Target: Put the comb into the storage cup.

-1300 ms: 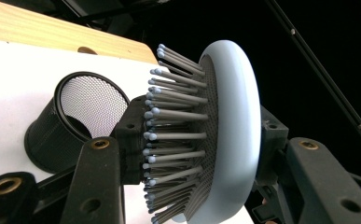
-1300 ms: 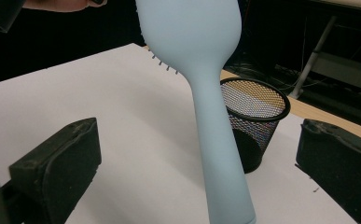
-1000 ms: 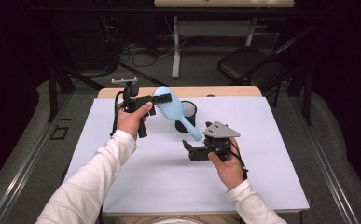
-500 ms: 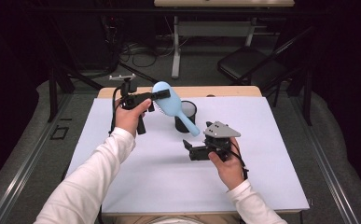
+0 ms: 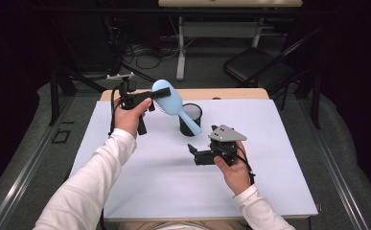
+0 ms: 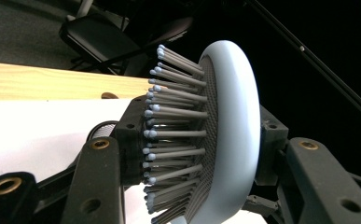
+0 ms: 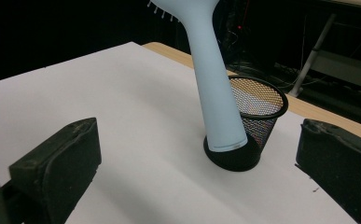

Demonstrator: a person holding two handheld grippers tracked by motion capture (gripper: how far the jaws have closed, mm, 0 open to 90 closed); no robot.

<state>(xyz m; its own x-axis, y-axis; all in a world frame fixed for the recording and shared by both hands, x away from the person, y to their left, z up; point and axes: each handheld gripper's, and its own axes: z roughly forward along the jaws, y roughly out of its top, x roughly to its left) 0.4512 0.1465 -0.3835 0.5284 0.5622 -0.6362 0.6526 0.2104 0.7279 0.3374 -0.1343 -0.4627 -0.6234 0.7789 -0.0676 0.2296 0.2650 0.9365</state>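
The hairbrush (image 5: 171,100), light blue, is clamped by its head in the left gripper (image 5: 150,97), jaws closed on the bristles and back, above the table's (image 5: 164,182) far edge. Over the last second it has drifted slightly left and up, its handle now hanging just in front of the black mesh cup (image 5: 191,119), seemingly nearing insertion. The right gripper (image 5: 196,154) rests open and empty nearby.
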